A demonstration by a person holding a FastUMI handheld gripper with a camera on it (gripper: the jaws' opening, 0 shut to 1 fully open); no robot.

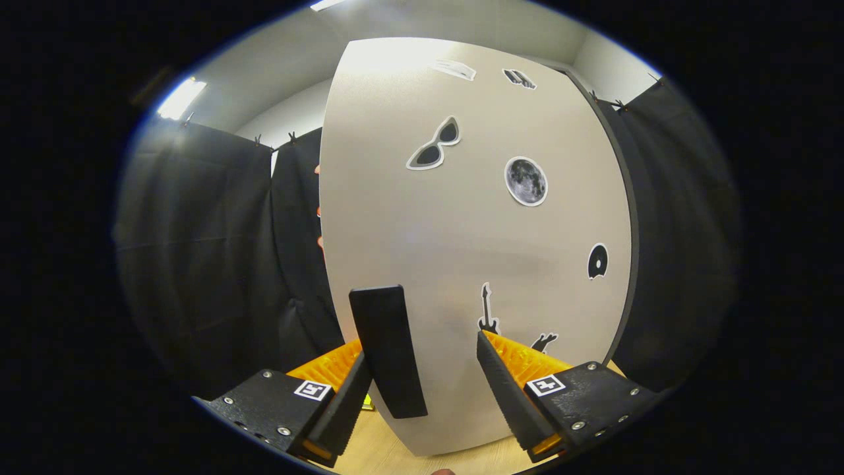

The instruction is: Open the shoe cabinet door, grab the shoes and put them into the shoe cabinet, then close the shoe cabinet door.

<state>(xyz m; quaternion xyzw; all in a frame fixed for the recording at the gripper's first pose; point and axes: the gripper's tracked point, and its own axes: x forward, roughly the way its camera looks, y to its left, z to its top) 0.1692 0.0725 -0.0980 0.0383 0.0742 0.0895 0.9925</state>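
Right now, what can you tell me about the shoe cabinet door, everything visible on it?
The shoe cabinet door is a pale beige panel with a smooth matte face and a dark right edge, standing upright over a light wooden floor. Stickers dot it: sunglasses, a moon, a guitar and several smaller ones. A black bar handle runs vertically near its lower left edge. The gripper is open, its left finger beside the handle and the handle between both fingers, not pinched.
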